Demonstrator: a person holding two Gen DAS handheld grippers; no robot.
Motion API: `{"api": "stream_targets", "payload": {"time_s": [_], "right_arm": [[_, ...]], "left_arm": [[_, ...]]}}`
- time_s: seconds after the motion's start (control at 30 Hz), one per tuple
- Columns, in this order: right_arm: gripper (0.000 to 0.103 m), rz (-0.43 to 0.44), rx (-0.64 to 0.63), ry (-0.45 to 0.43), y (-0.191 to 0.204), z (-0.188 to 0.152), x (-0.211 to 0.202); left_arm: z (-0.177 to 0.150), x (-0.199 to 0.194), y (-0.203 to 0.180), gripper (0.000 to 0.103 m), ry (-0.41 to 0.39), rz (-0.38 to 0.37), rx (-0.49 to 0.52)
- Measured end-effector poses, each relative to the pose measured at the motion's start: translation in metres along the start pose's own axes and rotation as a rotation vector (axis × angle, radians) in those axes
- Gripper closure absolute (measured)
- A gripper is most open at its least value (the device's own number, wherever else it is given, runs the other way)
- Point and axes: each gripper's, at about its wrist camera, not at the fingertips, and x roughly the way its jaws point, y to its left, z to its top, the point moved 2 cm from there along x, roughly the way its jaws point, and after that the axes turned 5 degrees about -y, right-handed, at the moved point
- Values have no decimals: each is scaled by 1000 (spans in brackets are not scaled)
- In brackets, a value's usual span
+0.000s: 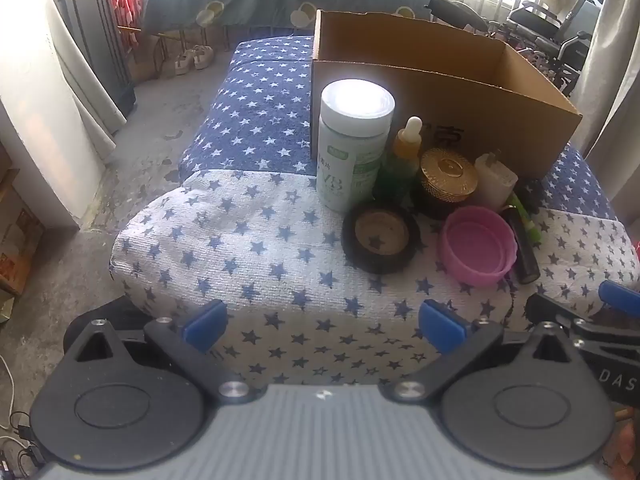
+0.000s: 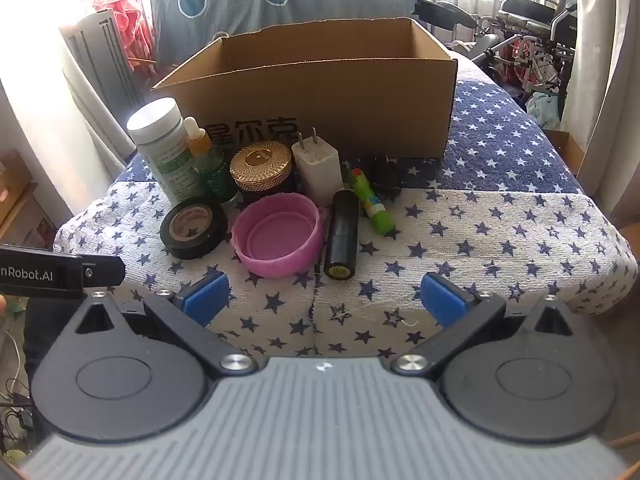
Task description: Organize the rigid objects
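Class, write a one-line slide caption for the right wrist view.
Open right gripper faces small items, pink bowl among them, before a cardboard box.

The left claw [image 1: 323, 326] and the right claw [image 2: 323, 298] both tilt downward, jaws spread wide and empty.

harsh window backlight, fisheye-warped edges

cluster of small items [image 2: 276, 236] on the bed [image 2: 500, 236], just before the box [image 2: 320, 92]
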Motion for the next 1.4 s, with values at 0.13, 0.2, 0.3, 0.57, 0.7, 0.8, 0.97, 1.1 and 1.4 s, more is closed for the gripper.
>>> {"api": "stream_targets", "payload": {"time_s": [0.13,0.2,0.3,0.57,0.7,0.8,0.97,1.1,1.4], "right_arm": [[1,4,-1,-16,1,0,0],[1,3,-5,-13,4,9,-3],[1,3,-13,-21,6,7,-4],[1,-1,-17,-16,5,13,-8],[1,-7,-22,-22,7,10,-1],[1,-8,-29,-23,8,10,-1],[1,-2,-24,-20,8,9,-1],[1,-3,-21,-22,7,9,-2],[1,-6,-23,-26,7,8,-4]], "left_arm": [[-2,-3,2,1,-18,-7,7],[-6,-2,3,1,-19,-5,11],[-7,1,7,1,-9,11,17],[-2,4,2,1,19,40,22],[-2,4,3,1,20,43,21],[-1,4,3,1,21,44,19],[-2,4,4,1,22,46,13],[-2,3,4,1,21,48,13],[-2,2,3,1,18,55,16]]}}
